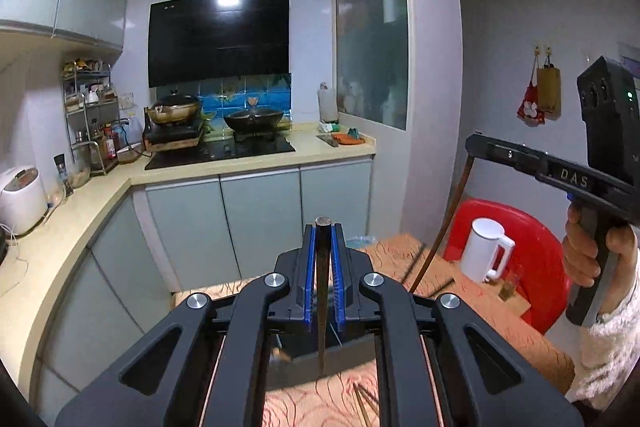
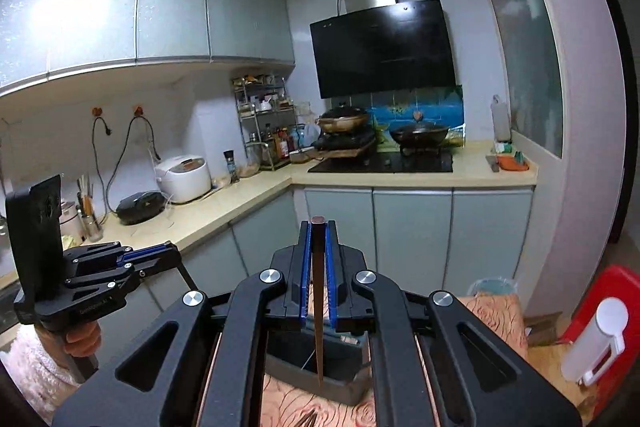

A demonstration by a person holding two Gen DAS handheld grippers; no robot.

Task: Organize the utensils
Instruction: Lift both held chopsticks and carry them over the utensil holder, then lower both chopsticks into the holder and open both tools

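Each gripper held one chopstick, and each chopstick hung almost straight down from the closed jaws. The left gripper (image 1: 324, 227) was clamped on the dark chopstick (image 1: 322, 307) near its top end, so the long axis ran down to a tip hanging over the grey holder (image 1: 352, 355) on the patterned tablecloth (image 1: 400, 251). The right gripper (image 2: 319, 225) pinched the brown chopstick (image 2: 318, 315) in the same way, and its tip pointed into the open mouth of the same holder (image 2: 344, 383). So the holder lay directly below both pairs of jaws, near the person. Which hand was closer to it I could not judge well, because the fisheye bends the depth; perhaps the right one. More chopsticks (image 1: 366, 403) lay flat on the cloth in front of the holder.
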